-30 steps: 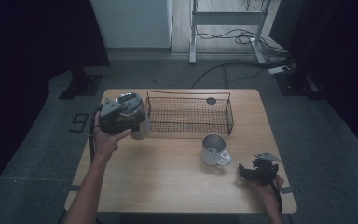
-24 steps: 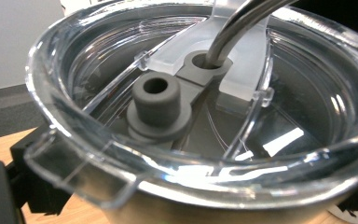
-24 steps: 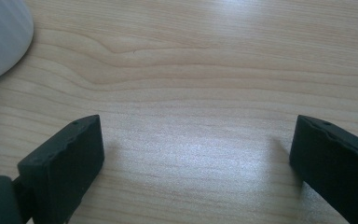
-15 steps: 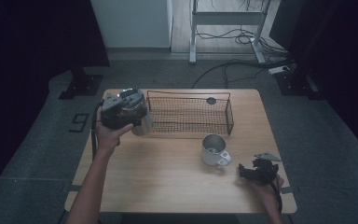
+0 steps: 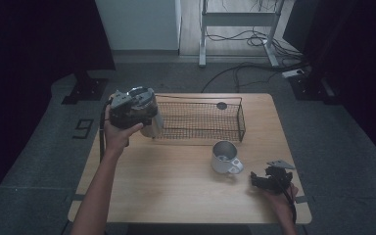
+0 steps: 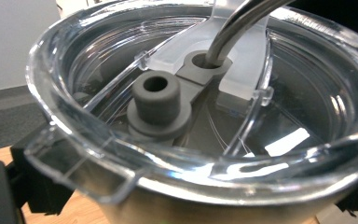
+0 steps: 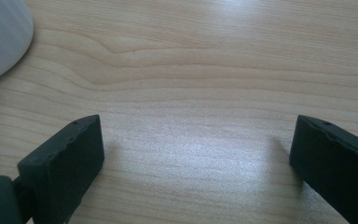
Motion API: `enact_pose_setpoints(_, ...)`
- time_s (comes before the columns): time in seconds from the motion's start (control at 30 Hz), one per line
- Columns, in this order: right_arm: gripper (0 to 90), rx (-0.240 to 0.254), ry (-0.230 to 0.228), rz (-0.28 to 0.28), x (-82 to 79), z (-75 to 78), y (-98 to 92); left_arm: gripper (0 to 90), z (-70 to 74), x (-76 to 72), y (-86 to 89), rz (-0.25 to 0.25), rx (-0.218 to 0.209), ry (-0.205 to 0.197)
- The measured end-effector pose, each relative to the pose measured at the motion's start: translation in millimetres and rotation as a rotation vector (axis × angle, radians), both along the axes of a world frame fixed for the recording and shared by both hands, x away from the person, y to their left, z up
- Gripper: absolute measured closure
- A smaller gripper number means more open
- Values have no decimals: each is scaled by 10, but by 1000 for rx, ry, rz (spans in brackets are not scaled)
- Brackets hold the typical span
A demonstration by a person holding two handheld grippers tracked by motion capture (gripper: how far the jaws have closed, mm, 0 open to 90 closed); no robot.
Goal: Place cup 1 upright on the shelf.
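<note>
At desk's left end, my left gripper (image 5: 133, 108), clamped on the lidded tumbler (image 6: 205, 121), has carried it up toward the wire basket (image 5: 201, 120), likely going in. My right gripper (image 5: 269, 178) rests spread, empty.

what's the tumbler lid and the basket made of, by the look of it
The tumbler lid looks like clear glossy plastic: see-through, with bright reflections, plus a matte grey rubbery stopper. The straw seems polished metal. The basket looks like dark wire mesh, probably coated.

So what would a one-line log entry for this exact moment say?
left gripper: shut on tumbler, held beside wire basket | right gripper: open, empty, low over table | metal mug: upright on table
</note>
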State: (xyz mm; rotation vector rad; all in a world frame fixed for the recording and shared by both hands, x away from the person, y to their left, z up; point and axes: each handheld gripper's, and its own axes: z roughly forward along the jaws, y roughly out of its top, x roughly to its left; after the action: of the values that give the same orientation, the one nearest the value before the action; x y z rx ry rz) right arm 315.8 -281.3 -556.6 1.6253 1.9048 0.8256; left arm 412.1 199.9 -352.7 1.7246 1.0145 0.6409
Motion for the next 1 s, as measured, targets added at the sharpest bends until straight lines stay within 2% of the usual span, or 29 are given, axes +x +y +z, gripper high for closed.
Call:
enact_pose_setpoints(0.3,29,0,0,0,0,0,0,41,17,87,-103,-6,18,9)
enact_pose_setpoints(0.63,29,0,0,0,0,0,0,41,39,185,-212,-18,8,16)
enact_pose_setpoints(1.0,29,0,-1,1,0,0,-1,41,10,305,-281,-9,16,30)
